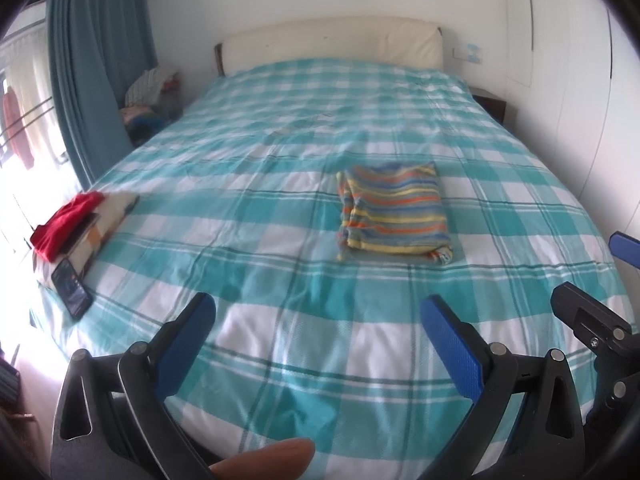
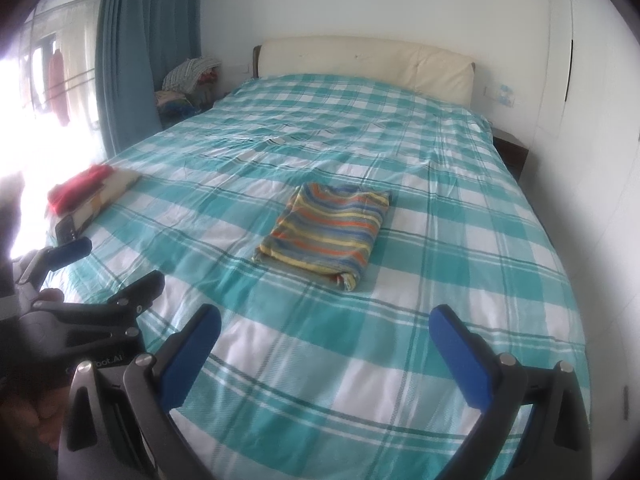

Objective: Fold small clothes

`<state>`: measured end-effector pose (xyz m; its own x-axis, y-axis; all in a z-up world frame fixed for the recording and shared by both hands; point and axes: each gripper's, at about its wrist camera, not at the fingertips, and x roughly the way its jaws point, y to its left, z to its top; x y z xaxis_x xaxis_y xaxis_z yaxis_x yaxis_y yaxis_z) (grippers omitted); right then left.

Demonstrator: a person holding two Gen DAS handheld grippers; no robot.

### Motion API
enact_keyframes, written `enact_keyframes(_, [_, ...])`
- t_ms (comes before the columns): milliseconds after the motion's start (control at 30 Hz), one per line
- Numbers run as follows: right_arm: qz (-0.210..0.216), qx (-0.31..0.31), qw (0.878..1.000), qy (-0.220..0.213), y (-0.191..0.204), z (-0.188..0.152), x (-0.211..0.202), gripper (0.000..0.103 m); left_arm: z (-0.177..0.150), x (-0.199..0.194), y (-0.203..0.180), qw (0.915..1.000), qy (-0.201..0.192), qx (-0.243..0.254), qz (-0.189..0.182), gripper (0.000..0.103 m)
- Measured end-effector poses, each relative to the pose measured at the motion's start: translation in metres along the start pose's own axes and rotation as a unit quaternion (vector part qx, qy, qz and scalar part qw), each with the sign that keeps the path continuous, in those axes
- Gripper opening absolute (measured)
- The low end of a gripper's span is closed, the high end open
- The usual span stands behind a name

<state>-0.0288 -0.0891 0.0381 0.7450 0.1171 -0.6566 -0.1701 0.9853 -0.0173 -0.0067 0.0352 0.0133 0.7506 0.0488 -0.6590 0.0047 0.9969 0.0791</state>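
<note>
A striped garment [image 1: 392, 210] in blue, yellow and orange lies folded into a flat rectangle on the teal checked bed cover [image 1: 280, 152]. It also shows in the right wrist view [image 2: 330, 234]. My left gripper [image 1: 320, 312] is open and empty, held above the near part of the bed, well short of the garment. My right gripper [image 2: 328, 324] is open and empty, also short of the garment. The right gripper shows at the right edge of the left wrist view [image 1: 592, 272]. The left gripper shows at the left of the right wrist view [image 2: 116, 264].
A red garment [image 1: 66, 220] lies on a folded pale cloth [image 1: 108, 220] at the bed's left edge, with a phone [image 1: 71, 288] beside it. A cream headboard [image 1: 332, 42] stands at the far end. A teal curtain [image 1: 92, 60] and a heap of clothes [image 1: 150, 96] are at the left.
</note>
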Motion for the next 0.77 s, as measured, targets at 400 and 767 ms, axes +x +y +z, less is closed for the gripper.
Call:
enact_keyframes(400, [-0.012,0.0,1.0,-0.003,-0.0032,-0.002,-0.0012,0.102,0.0023,0.0011,-0.0028,1.0,0.003,-0.006,-0.007,0.103])
enact_keyframes(767, [-0.011,0.0,1.0,-0.003,-0.0044,-0.0024,-0.0009,0.102,-0.003,0.0031,-0.0012,0.9999,-0.001,-0.013,-0.009,0.103])
